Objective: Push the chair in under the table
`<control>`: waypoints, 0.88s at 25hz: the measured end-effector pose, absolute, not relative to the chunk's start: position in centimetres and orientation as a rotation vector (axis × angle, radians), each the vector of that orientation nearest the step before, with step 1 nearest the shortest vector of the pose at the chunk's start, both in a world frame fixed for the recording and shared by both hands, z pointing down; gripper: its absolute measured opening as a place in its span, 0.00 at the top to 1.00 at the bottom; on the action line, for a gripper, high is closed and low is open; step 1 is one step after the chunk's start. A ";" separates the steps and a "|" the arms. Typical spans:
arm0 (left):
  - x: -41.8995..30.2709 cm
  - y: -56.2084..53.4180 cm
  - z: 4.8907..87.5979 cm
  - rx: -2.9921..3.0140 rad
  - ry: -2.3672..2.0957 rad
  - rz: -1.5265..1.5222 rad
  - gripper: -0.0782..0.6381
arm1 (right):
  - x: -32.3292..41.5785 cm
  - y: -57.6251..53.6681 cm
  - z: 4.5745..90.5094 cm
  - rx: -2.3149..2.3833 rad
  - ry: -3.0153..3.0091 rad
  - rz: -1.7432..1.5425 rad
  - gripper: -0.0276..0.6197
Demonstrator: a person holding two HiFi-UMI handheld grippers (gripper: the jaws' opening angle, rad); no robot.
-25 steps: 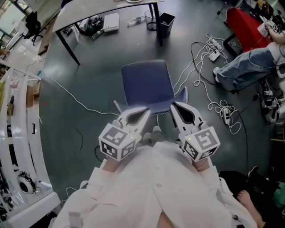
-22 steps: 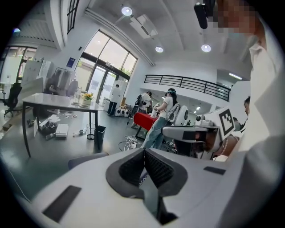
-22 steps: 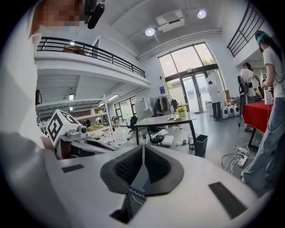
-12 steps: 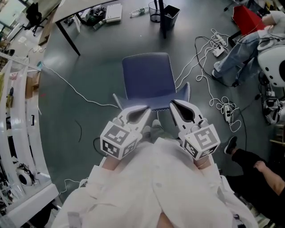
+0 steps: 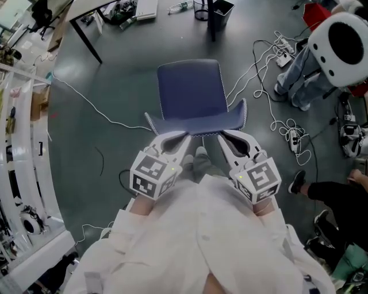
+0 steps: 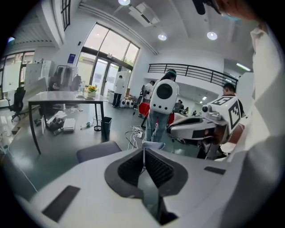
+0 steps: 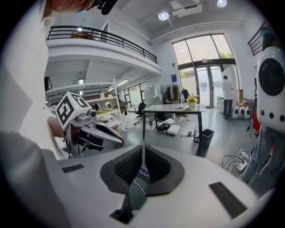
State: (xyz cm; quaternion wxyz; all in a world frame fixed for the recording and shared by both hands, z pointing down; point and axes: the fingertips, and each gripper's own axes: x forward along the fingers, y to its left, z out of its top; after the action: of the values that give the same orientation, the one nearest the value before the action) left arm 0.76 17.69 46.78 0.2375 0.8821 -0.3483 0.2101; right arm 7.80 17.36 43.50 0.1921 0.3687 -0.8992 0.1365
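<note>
A blue chair (image 5: 191, 92) stands on the dark floor with its seat facing the grey table (image 5: 84, 14) at the top of the head view. Its backrest top edge (image 5: 195, 124) is nearest me. My left gripper (image 5: 184, 138) is shut and empty, its tip just behind the left part of that edge. My right gripper (image 5: 223, 136) is also shut and empty, just behind the right part. Whether either tip touches the backrest I cannot tell. The left gripper view has the shut jaws (image 6: 143, 151) over the chair seat (image 6: 95, 150). The right gripper view has shut jaws (image 7: 143, 151) and the table (image 7: 178, 107).
White cables (image 5: 264, 69) snake over the floor right of the chair, and one cable (image 5: 86, 103) runs at its left. A black bin (image 5: 222, 9) stands by a table leg (image 5: 211, 23). A white round-headed robot (image 5: 344, 33) and a seated person (image 5: 339, 198) are at the right. White shelving (image 5: 23, 143) lines the left.
Both grippers have sunk and now sit just behind the backrest's top edge. The view has shifted forward, and the white round-headed robot has come into view at upper right.
</note>
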 end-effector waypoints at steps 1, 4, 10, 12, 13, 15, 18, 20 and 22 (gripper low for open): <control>0.8 17.8 47.1 2.420 -0.951 0.597 0.87 | 7.8 17.5 43.9 1.020 -2.515 0.379 0.90; 0.9 18.0 47.9 2.437 -0.938 0.645 0.87 | 7.8 17.8 45.0 0.980 -2.493 0.352 0.89; 0.1 17.6 49.1 2.484 -0.976 0.756 0.87 | 7.2 18.0 45.9 0.921 -2.459 0.315 0.89; 0.0 17.6 49.5 2.500 -0.968 0.795 0.87 | 7.1 18.0 46.3 0.910 -2.450 0.301 0.89; 0.1 17.6 49.7 2.501 -0.957 0.808 0.87 | 7.1 18.0 46.6 0.903 -2.445 0.300 0.89; 0.0 17.7 50.1 2.498 -0.931 0.826 0.85 | 7.1 18.2 47.2 0.882 -2.429 0.307 0.89; 0.0 17.8 50.5 2.505 -0.903 0.878 0.72 | 7.2 18.1 48.0 0.875 -2.397 0.307 0.86; 0.0 17.5 50.9 2.507 -0.902 0.922 0.72 | 7.6 17.6 48.3 0.876 -2.378 0.298 0.74; -0.2 17.4 51.2 2.507 -0.901 0.968 0.71 | 7.8 17.4 48.9 0.860 -2.355 0.271 0.72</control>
State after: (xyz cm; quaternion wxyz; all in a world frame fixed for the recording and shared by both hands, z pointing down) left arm -0.18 17.45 51.24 0.1529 0.8742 -0.3140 0.3373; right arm 7.81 17.40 48.92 0.3051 0.3247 -0.8894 0.1025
